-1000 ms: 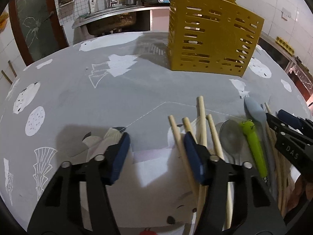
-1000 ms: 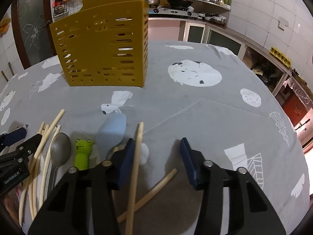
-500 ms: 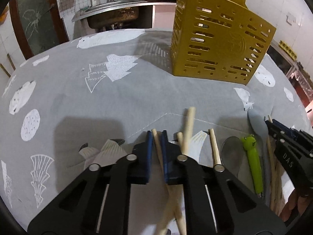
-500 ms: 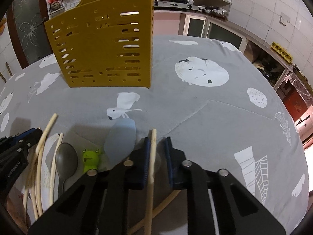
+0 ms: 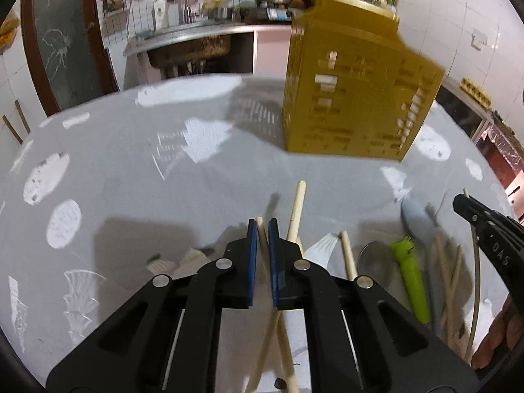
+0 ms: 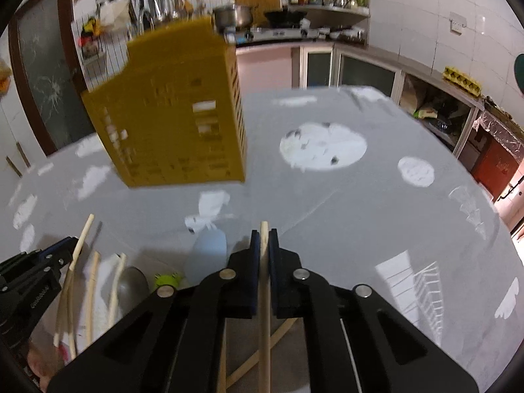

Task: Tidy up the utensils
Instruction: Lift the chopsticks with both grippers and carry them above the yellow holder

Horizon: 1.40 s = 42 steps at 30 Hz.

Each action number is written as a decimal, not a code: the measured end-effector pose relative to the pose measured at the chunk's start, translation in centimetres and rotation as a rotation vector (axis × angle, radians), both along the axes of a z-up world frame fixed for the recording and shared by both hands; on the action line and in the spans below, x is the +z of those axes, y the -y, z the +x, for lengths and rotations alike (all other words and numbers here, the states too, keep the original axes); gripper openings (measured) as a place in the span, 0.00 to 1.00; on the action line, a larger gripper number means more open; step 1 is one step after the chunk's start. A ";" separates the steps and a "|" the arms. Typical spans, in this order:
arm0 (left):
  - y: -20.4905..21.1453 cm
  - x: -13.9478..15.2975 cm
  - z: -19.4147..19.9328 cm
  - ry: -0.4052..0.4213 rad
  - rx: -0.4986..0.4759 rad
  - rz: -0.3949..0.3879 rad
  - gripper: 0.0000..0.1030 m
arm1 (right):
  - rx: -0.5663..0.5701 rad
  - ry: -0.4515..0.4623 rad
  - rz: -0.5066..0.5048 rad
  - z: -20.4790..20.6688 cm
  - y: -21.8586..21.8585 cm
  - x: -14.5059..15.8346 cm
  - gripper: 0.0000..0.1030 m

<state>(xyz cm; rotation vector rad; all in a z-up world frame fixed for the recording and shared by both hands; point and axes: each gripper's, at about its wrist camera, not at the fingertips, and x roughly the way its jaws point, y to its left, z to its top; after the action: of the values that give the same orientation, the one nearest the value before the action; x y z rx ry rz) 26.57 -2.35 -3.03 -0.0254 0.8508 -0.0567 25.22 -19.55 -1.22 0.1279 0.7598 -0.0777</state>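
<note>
Left gripper (image 5: pixel 261 227) clamped on one chopstick (image 5: pixel 262 234); right gripper (image 6: pixel 264 237) clamped on another (image 6: pixel 264 245). Yellow holder (image 5: pixel 353 98) at 1 o'clock, well apart. Risk: thin round sticks pivoting or slipping between pads, missing holder's opening.

Legible marking: the letters "DAS" in white on the black body of the right gripper (image 5: pixel 466 208), as seen from the left wrist view. The left gripper (image 6: pixel 70 245) carries small white lettering in the right wrist view, too blurred to read. No other text is readable.
</note>
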 end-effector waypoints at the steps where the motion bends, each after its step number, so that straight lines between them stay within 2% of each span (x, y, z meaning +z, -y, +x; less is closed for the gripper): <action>1: -0.1 0.6 -0.2 0.017 0.000 -0.005 0.05 | -0.003 0.021 0.005 -0.3 0.2 0.6 0.05; 11: -1.0 9.0 -2.7 0.255 -0.012 -0.057 0.04 | -0.008 0.207 0.060 -2.2 1.7 5.8 0.06; 18: -1.6 13.1 -4.2 0.366 -0.012 -0.097 0.04 | 0.007 0.264 0.081 -2.6 1.9 7.6 0.06; 29: -2.0 14.7 -4.7 0.406 -0.014 -0.105 0.04 | 0.028 0.301 0.121 -2.9 2.2 7.9 0.06; 36: -1.9 15.6 -4.9 0.440 -0.016 -0.092 0.04 | 0.047 0.399 0.139 -2.9 2.4 9.5 0.06; 42: -1.5 15.8 -4.5 0.453 -0.018 -0.085 0.04 | 0.047 0.443 0.131 -2.3 2.6 10.5 0.06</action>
<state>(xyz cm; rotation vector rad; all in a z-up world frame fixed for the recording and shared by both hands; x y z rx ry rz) 22.07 -0.83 12.81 -0.0810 0.3957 -0.1111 22.96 -22.17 9.24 0.2423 0.3246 0.0452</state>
